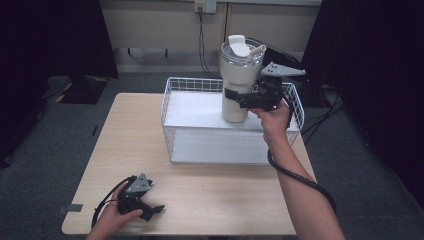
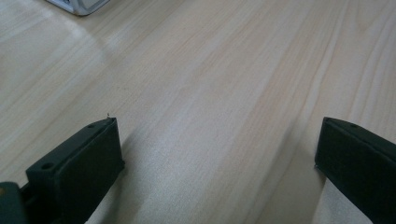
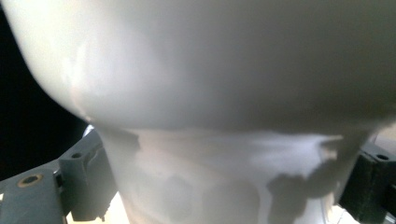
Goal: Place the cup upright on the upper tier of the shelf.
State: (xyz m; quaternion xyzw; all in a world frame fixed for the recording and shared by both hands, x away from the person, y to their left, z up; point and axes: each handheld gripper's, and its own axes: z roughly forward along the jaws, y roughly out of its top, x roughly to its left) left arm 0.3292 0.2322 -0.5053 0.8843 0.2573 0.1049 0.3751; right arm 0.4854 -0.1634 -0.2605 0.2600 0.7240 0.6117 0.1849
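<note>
A white tumbler (image 1: 235, 75) with a clear lid and a straw stands upright in the right half of a white wire basket (image 1: 167, 100). My right gripper (image 1: 234, 97) reaches in from the right and is shut on the tumbler's narrow lower part. In the right gripper view the tumbler (image 3: 210, 70) is very close, with my right gripper (image 3: 224, 186) pressing a black jaw against each side of it. Whether its base touches the basket floor I cannot tell. My left gripper (image 1: 152, 210) rests on the table's front left corner, open, with bare wood between the jaws of my left gripper (image 2: 217, 158).
The basket sits at the back right of the light wooden table (image 1: 135, 135), and its corner (image 2: 77, 4) shows in the left gripper view. A black cable (image 1: 300, 180) trails from my right gripper along the forearm. Dark curtains flank the table, and cables (image 1: 202, 40) hang on the wall behind.
</note>
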